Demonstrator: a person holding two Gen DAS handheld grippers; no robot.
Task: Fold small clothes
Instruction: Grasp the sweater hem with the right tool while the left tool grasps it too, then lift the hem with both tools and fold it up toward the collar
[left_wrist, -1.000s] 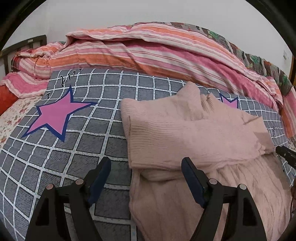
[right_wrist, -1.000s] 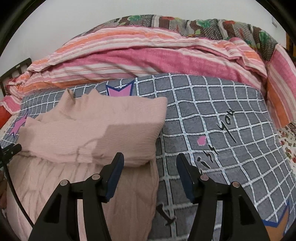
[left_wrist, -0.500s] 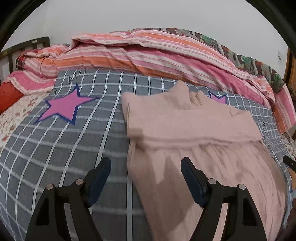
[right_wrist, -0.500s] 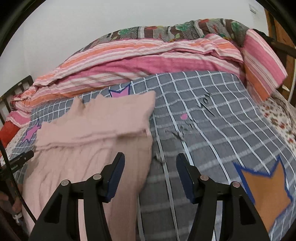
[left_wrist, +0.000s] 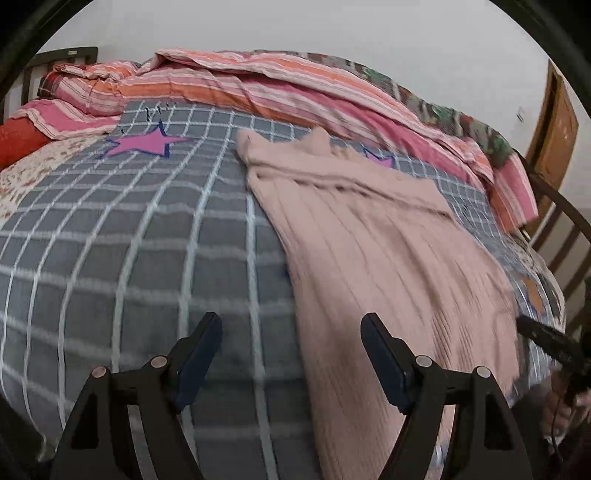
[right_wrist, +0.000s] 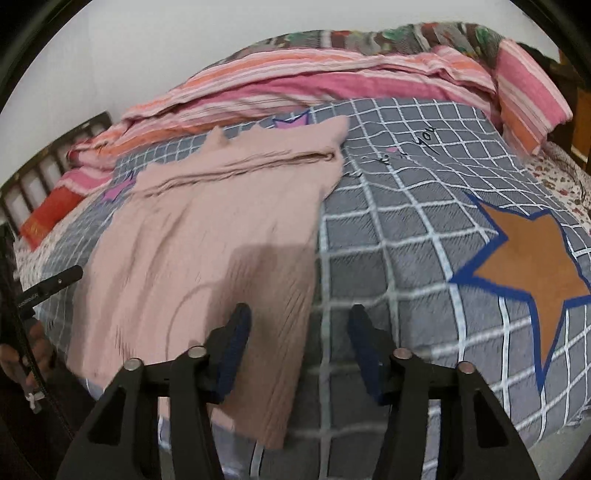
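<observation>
grippers (left_wrist: 291, 354) (right_wrist: 299, 339) pulled back toward sweater (left_wrist: 369, 258) hem, jaws open.

Pale pink ribbed knit garment (left_wrist: 369, 236): uniform colour, fine lengthwise ribs. Grey bedspread (left_wrist: 147, 236): white grid lines, black script lettering. Pink star with navy outline (left_wrist: 144, 144) near its far left corner; orange-brown star with blue outline (right_wrist: 532, 254) toward its right edge. Bunched quilt (left_wrist: 236, 85): pink, orange and white stripes. Red pillow (right_wrist: 51, 212) at the far left.
</observation>
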